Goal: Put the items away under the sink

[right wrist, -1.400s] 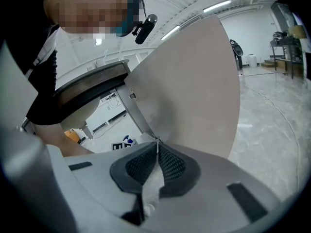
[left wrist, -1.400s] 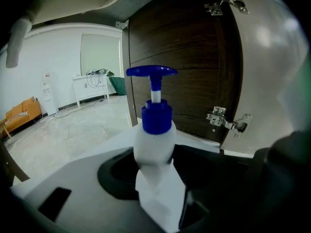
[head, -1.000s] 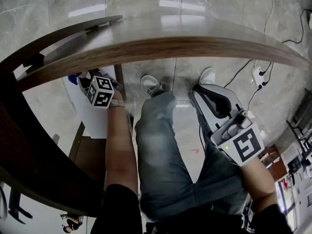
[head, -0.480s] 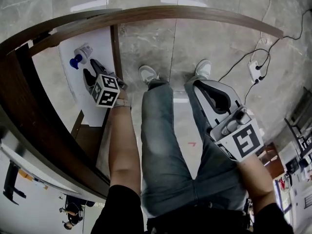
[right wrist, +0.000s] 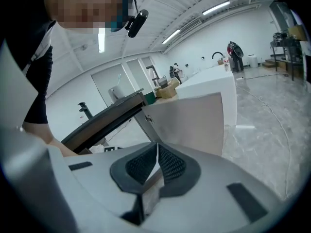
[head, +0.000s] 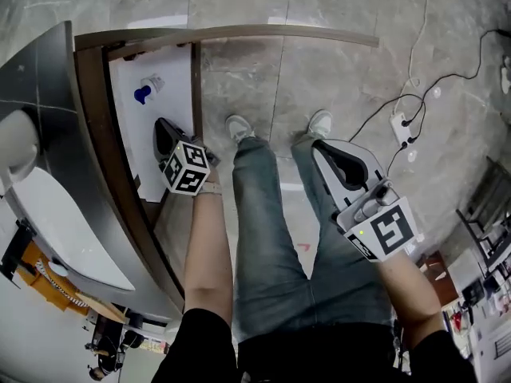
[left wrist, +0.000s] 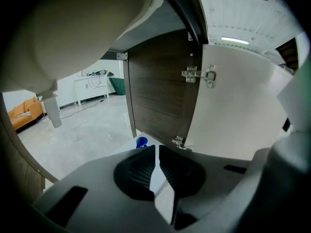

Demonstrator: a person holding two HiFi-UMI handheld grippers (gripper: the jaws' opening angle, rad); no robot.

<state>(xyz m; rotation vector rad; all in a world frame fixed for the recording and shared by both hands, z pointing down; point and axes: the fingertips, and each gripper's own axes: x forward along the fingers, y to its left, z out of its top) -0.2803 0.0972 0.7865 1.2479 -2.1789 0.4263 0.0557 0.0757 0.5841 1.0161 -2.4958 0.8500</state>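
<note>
Item: blue-capped item on the floor of the under-sink cabinet, just ahead of the left hand-held gripper.
Left hand-held gripper: pressed together, empty.
Right hand-held gripper: pressed together, empty.
Progress: item looks stowed; cabinet door open.

Blue-and-white item, perhaps a bottle, lies inside cabinet.

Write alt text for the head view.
Seen from above, a standing person holds the left gripper over the open under-sink cabinet, where a small white, blue-capped item sits. The right gripper is by the right leg, empty.
</note>
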